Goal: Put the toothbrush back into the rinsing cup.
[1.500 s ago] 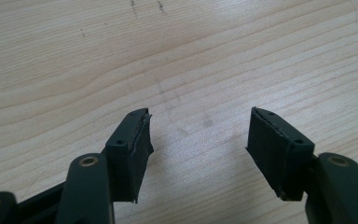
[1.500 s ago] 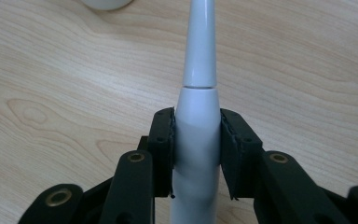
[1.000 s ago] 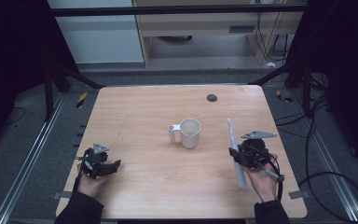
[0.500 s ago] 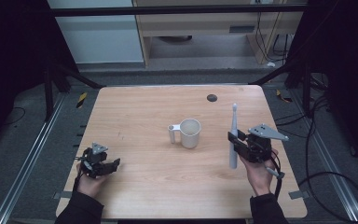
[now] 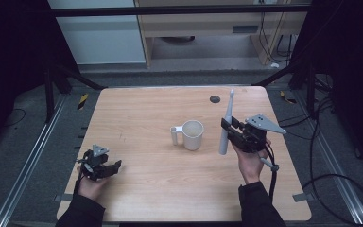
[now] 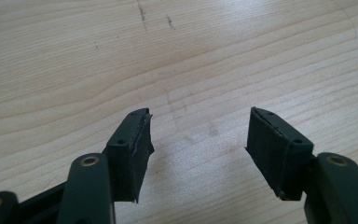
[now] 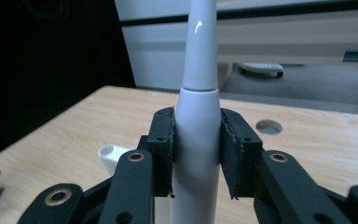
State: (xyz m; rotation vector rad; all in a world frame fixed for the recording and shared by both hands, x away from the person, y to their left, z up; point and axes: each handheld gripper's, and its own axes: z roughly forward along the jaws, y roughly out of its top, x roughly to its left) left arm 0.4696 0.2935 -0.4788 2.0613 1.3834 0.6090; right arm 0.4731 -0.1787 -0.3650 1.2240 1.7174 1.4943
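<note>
So the electric toothbrush (image 5: 226, 124) was up off the table, pinched in the right gripper (image 5: 230, 132), both pads squeezed against the thick white handle, one on each side. It stood pretty much upright, long axis running bottom to top, head end well above the jaws and the butt end hanging just below them. From the right gripper view the neck (image 7: 200, 42) ran straight out the top edge, so the brush head was cut off there, and in the high view it was too small to make out any bristles.

The white mug (image 5: 191, 135) sat on the wooden table (image 5: 142, 113), just off to the jaw side of that gripper and lower than it, mouth up, handle on its far side from the gripper. My guess was that the brush was headed into the mug, which would mean carrying it across over the rim and lowering it butt first. The right hand (image 5: 249, 161) was clearly the nearer one for that.

The left gripper (image 5: 105, 168) was well away on the other side of the mug, low on the table, jaws spread wide with nothing between them. I couldn't tell whether the mug had anything inside.
</note>
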